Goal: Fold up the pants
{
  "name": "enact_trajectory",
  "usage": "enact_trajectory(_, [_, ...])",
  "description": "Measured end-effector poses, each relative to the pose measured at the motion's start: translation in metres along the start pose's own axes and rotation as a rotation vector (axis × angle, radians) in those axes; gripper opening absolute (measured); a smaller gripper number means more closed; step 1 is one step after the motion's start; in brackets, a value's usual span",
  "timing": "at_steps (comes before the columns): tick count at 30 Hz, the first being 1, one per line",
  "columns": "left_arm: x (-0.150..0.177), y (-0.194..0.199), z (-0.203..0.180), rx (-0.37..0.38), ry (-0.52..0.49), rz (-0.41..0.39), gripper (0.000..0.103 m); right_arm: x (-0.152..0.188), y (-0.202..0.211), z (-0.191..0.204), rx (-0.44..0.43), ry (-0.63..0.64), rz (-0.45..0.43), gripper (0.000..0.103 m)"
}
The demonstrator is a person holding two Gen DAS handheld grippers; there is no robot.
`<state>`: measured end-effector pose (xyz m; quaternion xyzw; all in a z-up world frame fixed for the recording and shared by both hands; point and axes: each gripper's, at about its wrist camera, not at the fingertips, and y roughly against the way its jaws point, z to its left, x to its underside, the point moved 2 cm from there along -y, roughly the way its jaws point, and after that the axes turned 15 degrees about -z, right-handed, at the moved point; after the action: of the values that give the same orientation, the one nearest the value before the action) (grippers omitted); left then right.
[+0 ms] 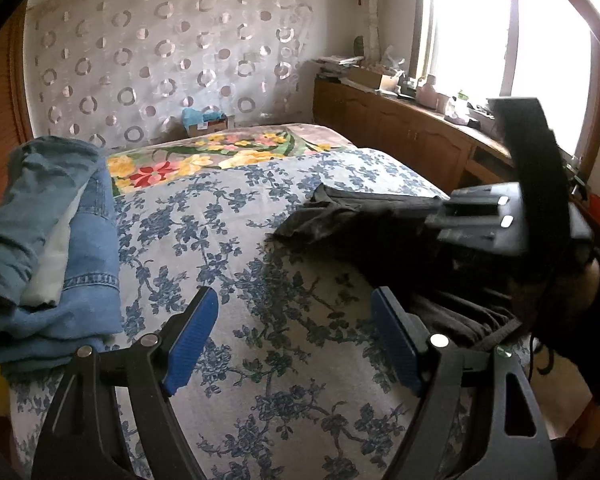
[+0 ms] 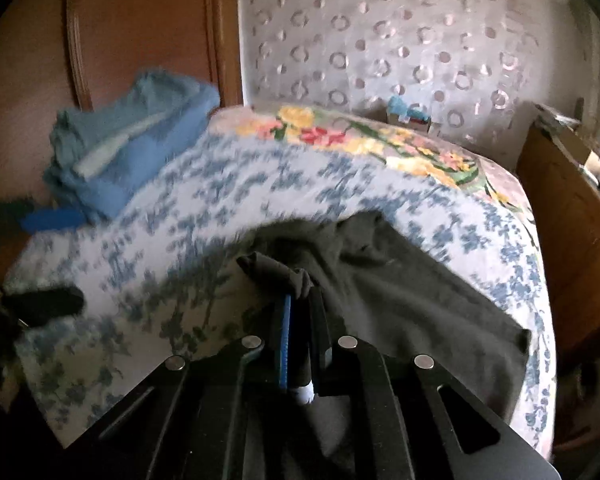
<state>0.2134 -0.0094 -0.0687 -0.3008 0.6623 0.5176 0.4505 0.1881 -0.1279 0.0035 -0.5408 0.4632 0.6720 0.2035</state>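
Right hand-held gripper (image 2: 300, 300) pinches dark pants (image 2: 400, 292); left hand-held gripper (image 1: 294, 336) gapes empty.

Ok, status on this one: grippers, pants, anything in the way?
Left gripper open, empty, over the bedspread. Right gripper shut on dark pants, bunched, unfolded. Stack of jeans at left, apart from them.

Free: bare bedspread (image 1: 228, 216) between the two garments.
Left obstacle: jeans (image 1: 48, 232) piled at the bed edge.
Right obstacle: dark pants (image 1: 364, 216), cabinet (image 1: 400, 128) beyond.
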Motion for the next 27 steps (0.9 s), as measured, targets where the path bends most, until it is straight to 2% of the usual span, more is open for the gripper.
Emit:
enact_trajectory(4, [-0.002,-0.007,-0.004,0.009,-0.006,0.006,0.079,-0.007,0.016,-0.023,0.009,-0.054,-0.036,0.007])
enact_trajectory(9, [-0.007,-0.015,-0.014,0.022,-0.019,0.01,0.079,-0.004,0.026,-0.057,0.061,-0.097,-0.046,0.007])
enact_trajectory(20, [-0.021,-0.042,-0.043,0.065,-0.07,0.029,0.079,0.008,0.016,-0.121,0.204,-0.124,0.009,0.008])
enact_trajectory(23, [-0.023,-0.052,-0.051,0.076,-0.076,0.042,0.079,0.013,0.011,-0.135,0.269,-0.137,0.041,0.008])
enact_trajectory(27, [-0.025,-0.07,-0.061,0.092,-0.091,0.065,0.079,0.017,0.015,-0.146,0.257,-0.194,0.046,0.013])
